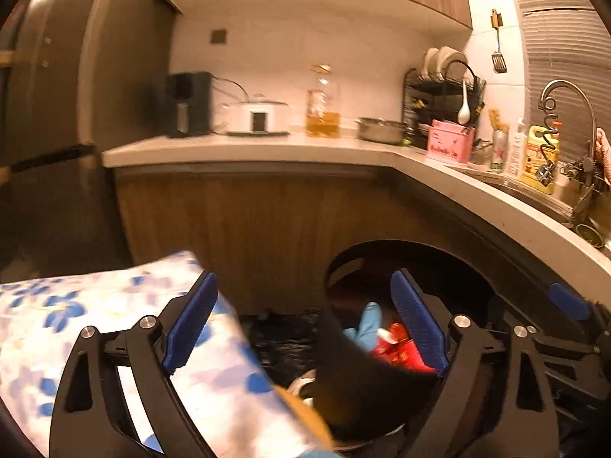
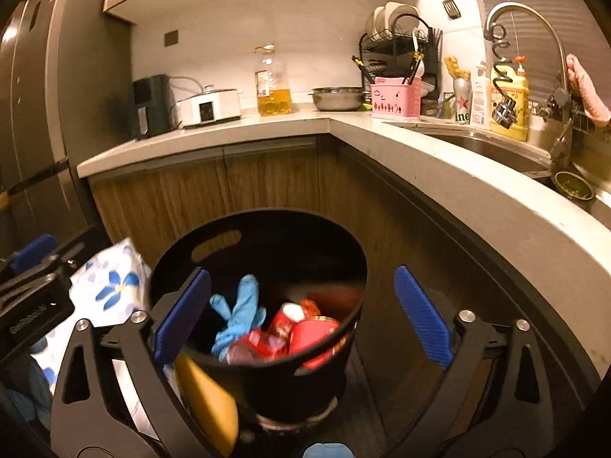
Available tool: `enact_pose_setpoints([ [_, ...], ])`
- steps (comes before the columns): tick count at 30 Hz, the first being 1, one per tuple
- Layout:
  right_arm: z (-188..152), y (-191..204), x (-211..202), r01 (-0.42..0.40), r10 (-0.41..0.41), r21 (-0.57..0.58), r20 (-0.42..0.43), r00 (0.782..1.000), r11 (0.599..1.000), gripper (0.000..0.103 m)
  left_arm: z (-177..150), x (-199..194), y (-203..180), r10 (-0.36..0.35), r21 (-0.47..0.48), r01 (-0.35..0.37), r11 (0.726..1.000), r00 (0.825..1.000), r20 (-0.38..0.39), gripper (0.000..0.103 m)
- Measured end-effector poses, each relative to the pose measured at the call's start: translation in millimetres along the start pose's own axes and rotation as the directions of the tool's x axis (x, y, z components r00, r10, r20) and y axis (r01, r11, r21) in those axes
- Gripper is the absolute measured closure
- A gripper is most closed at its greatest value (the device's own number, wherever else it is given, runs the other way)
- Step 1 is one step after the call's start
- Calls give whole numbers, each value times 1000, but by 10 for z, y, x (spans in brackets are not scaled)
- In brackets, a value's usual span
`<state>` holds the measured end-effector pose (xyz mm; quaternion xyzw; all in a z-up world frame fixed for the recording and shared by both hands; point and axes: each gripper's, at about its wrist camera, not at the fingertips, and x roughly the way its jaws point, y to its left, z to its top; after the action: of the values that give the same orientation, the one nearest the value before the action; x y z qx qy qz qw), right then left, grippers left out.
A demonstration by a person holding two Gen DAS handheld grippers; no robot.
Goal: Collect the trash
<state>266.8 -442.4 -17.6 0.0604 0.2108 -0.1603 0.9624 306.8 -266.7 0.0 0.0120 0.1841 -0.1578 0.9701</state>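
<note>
A black round trash bin stands on the floor in the counter's corner. It holds a blue glove and red wrappers. It also shows in the left wrist view. A white package with blue flowers lies left of the bin, seen also in the right wrist view. My left gripper is open, its left finger over the package. My right gripper is open above the bin, empty. A yellow object sits by the bin's near left side.
An L-shaped counter wraps the corner, with wooden cabinets below. On it stand an oil bottle, a cooker, a steel bowl, a pink caddy, a dish rack, bottles and a sink with a faucet. A fridge stands left.
</note>
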Motion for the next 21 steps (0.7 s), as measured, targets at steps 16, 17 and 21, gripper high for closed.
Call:
enact_pose_setpoints([
  [16,-356,440,-1185,-5,4,-30,-14,1000,1000,5,-455,-1226,623,110,-60,-115,992,991,-75,6],
  [17,-382,447,-1237,-5,5,-32,-11,1000,999,5,-478,-1277,630,116,-54,-120,991,990,-78,6],
  [21,-484,484,-1476,-4,4,-37,2,1000,999,5,-563,-1484,637,124,-35,-127,991,989,-75,6],
])
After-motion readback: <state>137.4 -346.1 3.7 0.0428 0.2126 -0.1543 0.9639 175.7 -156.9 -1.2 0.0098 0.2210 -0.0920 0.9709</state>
